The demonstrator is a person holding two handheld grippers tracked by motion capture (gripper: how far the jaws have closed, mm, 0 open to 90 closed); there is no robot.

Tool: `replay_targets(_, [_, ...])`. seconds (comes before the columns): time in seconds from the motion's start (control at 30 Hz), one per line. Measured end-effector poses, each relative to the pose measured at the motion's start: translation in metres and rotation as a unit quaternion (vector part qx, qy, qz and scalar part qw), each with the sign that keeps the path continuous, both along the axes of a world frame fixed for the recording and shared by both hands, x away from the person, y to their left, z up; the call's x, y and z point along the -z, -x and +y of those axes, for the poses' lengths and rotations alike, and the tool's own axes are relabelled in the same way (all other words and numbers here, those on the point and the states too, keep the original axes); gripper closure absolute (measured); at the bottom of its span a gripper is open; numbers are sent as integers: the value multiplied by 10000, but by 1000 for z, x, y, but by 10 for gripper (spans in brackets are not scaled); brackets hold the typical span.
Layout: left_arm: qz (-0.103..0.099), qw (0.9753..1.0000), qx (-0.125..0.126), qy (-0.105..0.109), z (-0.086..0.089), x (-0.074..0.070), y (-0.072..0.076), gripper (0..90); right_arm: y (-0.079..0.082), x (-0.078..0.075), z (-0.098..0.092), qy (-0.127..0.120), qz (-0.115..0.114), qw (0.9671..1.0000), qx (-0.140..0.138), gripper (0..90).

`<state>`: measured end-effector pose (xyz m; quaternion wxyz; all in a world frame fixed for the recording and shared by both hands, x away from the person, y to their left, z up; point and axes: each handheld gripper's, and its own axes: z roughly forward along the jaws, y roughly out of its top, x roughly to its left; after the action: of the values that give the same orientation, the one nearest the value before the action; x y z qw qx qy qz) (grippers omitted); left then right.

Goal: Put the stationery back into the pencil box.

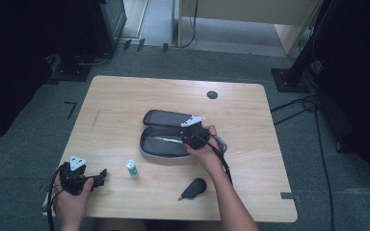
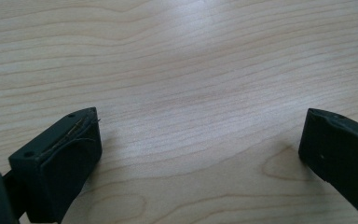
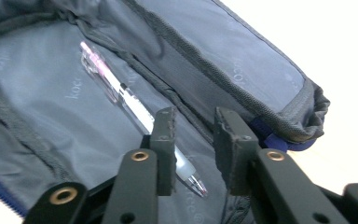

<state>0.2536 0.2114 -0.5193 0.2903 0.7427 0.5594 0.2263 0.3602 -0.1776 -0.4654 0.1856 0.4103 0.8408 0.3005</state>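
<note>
A dark pencil case (image 1: 160,118) lies unzipped and spread flat in the middle of the wooden table (image 1: 125,96). In its near half rests a clear pen with pink trim (image 1: 168,140). My right gripper (image 1: 192,135) hovers over that half. In the right gripper view its jaws (image 3: 195,116) stand a little apart just above the pen (image 3: 121,93), with nothing between them; the grey lining (image 3: 242,70) lies behind. My left gripper (image 1: 99,176) rests near the table's front left corner, open wide (image 2: 200,135) over bare wood.
A small white tube with a green band (image 1: 132,168) stands between the left gripper and the case. A black teardrop-shaped object (image 1: 194,188) lies near the front edge. A dark round cap (image 1: 212,95) marks the table's far side. Cables run on the floor at right.
</note>
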Motion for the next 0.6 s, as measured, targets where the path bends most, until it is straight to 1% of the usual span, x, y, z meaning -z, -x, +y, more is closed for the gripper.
replay_targets(0.1, [1,10000,-1,0,0,0,0,0,2,2,1,40,83,9998,-151,711])
replay_targets(0.13, [0,10000,0,0,0,0,0,0,2,3,2,29,95,9998,-148,706])
replay_targets(0.2, [0,10000,0,0,0,0,0,0,5,2,3,-107,97,9998,-120,690])
replay_targets(0.27, [-1,10000,4,3,0,0,0,0,9,-1,5,-305,40,9995,-101,664])
replay_targets(0.3, [1,10000,41,3,0,0,0,0,10,-3,6,-365,-33,9992,-146,646])
replay_targets(0.37, [-6,10000,60,7,-1,0,0,0,15,-7,8,-469,-91,9988,-130,582])
replay_targets(0.43, [-6,10000,60,6,-1,0,0,0,19,-11,8,-565,-155,9983,-67,543])
replay_targets(0.53, [-6,10000,60,8,-1,0,0,0,25,-16,8,-697,-154,9974,-78,459])
replay_targets(0.57, [-6,10000,60,6,-1,0,0,0,27,-17,8,-738,-186,9971,-95,422])
replay_targets(0.6, [-1,10000,62,6,-1,0,0,0,29,-18,9,-772,-217,9967,-89,410])
